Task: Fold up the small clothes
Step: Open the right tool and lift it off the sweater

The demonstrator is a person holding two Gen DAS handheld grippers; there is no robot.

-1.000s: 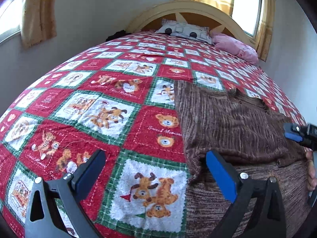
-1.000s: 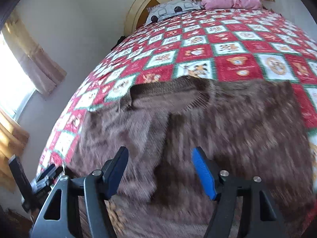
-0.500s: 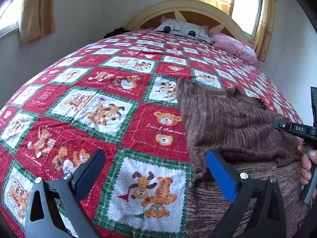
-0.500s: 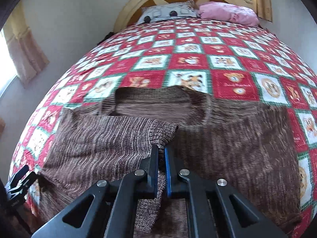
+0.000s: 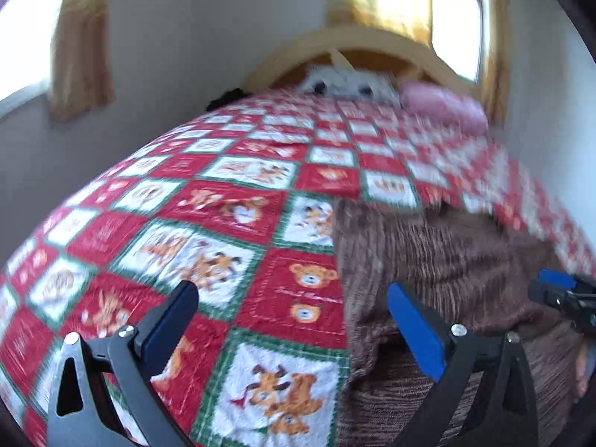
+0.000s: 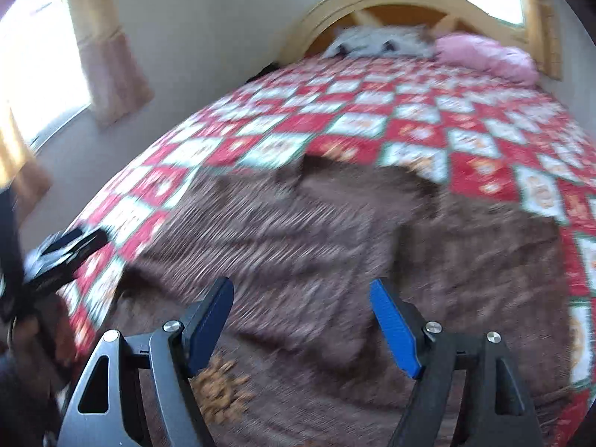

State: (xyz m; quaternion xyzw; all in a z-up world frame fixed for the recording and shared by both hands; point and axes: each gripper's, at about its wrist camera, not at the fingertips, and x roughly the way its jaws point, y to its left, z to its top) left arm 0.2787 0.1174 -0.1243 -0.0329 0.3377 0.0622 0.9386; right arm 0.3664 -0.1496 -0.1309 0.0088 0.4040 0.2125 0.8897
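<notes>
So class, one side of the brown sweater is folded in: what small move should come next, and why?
Probably bring the right tool across to the sweater's unfolded side. Its jaws have just been opening and hold nothing, and that side lies flat on the quilt.

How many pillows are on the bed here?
2. A white pillow with dark spots lies against the headboard, and a pink pillow lies beside it, nearer the window side. Others may be hidden behind them.
</notes>
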